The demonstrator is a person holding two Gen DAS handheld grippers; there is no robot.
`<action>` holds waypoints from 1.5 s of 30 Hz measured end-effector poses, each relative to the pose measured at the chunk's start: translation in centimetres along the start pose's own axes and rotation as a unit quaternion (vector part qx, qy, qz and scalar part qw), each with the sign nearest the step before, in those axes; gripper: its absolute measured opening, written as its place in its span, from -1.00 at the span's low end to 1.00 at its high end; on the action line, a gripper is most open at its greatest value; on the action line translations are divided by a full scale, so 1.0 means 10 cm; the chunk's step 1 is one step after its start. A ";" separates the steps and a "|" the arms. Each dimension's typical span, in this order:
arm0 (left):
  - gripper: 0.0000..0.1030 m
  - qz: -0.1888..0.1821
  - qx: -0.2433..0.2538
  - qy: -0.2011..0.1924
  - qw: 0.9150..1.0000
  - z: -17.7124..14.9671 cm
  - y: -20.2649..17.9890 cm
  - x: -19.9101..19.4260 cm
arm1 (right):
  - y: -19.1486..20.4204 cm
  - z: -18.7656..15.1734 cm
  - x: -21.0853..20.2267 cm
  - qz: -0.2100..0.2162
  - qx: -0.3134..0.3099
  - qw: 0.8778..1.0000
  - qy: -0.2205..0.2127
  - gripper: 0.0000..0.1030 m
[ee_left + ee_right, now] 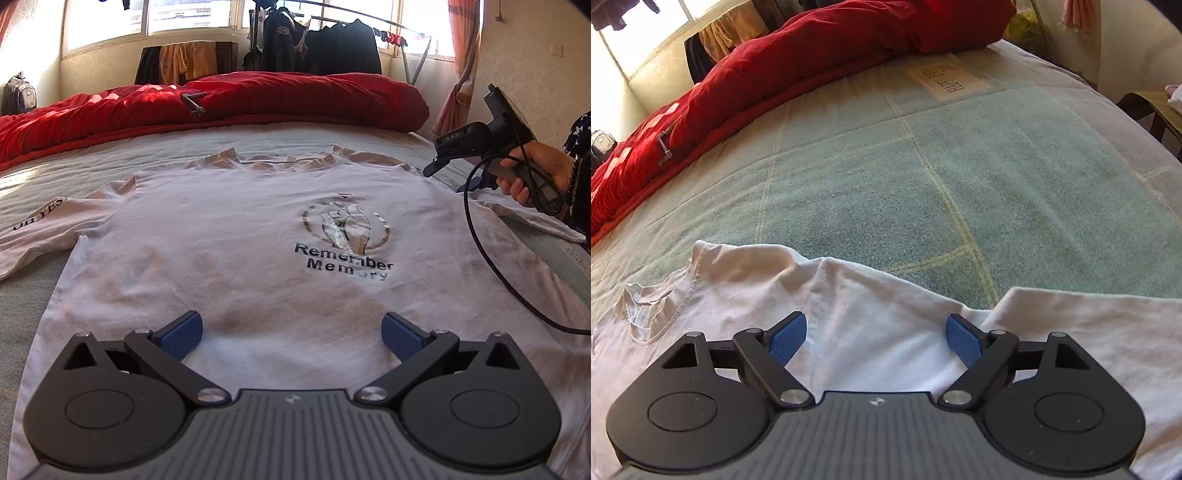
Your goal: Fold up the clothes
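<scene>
A white T-shirt (pixel 236 240) with a "Remember Memory" print lies flat and face up on the bed, collar toward the far side. My left gripper (pixel 291 334) hovers open over its lower chest with nothing between the blue pads. In the left wrist view the right gripper (pixel 448 177), held by a hand (pixel 532 173), hangs over the shirt's right shoulder. In the right wrist view my right gripper (pixel 875 339) stands open just above the shoulder seam of the T-shirt (pixel 871 317), the sleeve to its right. The pads do not press on the cloth.
A green checked bed cover (pixel 923 177) lies beyond the shirt. A red quilt (pixel 236 99) is heaped along the far side with a small metal tool on it. A clothes rack (pixel 332 40) with dark garments stands by the windows. A black cable (pixel 491 258) trails across the shirt's right side.
</scene>
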State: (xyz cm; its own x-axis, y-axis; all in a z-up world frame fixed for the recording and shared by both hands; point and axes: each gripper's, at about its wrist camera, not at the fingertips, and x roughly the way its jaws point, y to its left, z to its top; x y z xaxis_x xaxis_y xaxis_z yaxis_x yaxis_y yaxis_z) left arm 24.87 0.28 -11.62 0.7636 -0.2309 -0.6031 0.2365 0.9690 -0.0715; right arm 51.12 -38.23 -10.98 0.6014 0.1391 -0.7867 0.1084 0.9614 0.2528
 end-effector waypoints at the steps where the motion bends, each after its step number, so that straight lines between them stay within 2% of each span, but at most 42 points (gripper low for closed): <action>1: 0.99 0.000 0.001 0.001 1.000 0.00 0.00 0.00 | 0.03 0.01 0.05 -0.005 -0.010 1.000 -0.006 0.79; 2: 0.99 0.000 0.001 0.001 1.000 0.00 0.00 0.01 | 0.07 0.03 0.08 -0.012 -0.026 1.000 -0.012 0.81; 4: 0.99 -0.001 0.000 0.002 1.000 0.00 0.00 0.01 | 0.14 0.09 0.13 -0.027 -0.059 0.998 -0.024 0.69; 5: 0.99 -0.002 0.000 0.001 1.000 0.00 0.00 0.01 | 0.16 0.11 0.08 -0.020 -0.081 0.996 -0.031 0.45; 6: 0.99 -0.003 -0.001 0.001 1.000 -0.01 0.01 0.00 | 0.19 0.13 0.01 -0.013 -0.104 0.994 -0.038 0.30; 8: 0.99 -0.004 -0.002 0.000 1.000 -0.01 0.01 0.00 | 0.24 0.16 -0.13 -0.025 -0.159 0.985 -0.056 0.24; 11: 0.99 -0.003 -0.001 0.001 1.000 -0.01 0.01 0.01 | 0.18 0.20 -0.21 -0.050 -0.211 0.975 -0.044 0.02; 15: 0.99 -0.002 0.001 0.002 1.000 -0.01 0.01 0.02 | -0.02 0.20 -0.18 -0.036 -0.233 0.972 -0.020 0.01; 21: 0.99 -0.002 0.002 0.003 1.000 -0.01 0.00 0.04 | -0.17 0.09 -0.05 -0.005 -0.230 0.973 -0.007 0.00; 22: 0.99 -0.002 0.002 0.003 1.000 -0.01 0.00 0.04 | -0.15 0.07 -0.06 0.001 -0.234 0.972 -0.008 -0.08; 24: 0.99 -0.001 0.003 0.003 1.000 -0.01 0.00 0.04 | -0.07 0.05 -0.06 0.008 -0.247 0.969 -0.011 -0.94; 27: 0.99 -0.001 0.004 0.003 1.000 -0.01 0.00 0.04 | 0.07 0.03 -0.03 -0.010 -0.270 0.962 -0.021 -0.94; 32: 0.99 -0.002 0.004 0.003 1.000 -0.02 0.00 0.03 | 0.15 0.11 0.03 -0.032 -0.241 0.969 -0.045 -0.95; 36: 0.99 -0.003 0.003 0.002 1.000 -0.02 0.00 0.02 | 0.18 0.08 -0.13 -0.043 -0.225 0.972 -0.053 -0.72; 39: 0.99 -0.003 0.004 0.001 1.000 -0.02 0.00 0.03 | 0.25 0.03 -0.30 -0.033 -0.214 0.974 -0.058 -0.68; 43: 0.99 -0.002 0.005 0.001 1.000 -0.02 0.00 0.03 | 0.42 -0.06 -0.24 0.011 -0.192 0.981 -0.008 -0.58; 45: 0.99 -0.001 0.005 0.001 1.000 -0.01 0.00 0.04 | 0.50 -0.11 -0.06 -0.002 -0.186 0.983 0.012 -0.57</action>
State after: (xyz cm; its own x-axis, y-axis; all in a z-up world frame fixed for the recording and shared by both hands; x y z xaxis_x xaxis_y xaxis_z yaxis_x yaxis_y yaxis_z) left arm 25.06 0.18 -11.96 0.7613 -0.2332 -0.6050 0.2450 0.9674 -0.0646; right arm 50.44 -33.27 -9.82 0.5817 0.1355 -0.8020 -0.1879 0.9817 0.0296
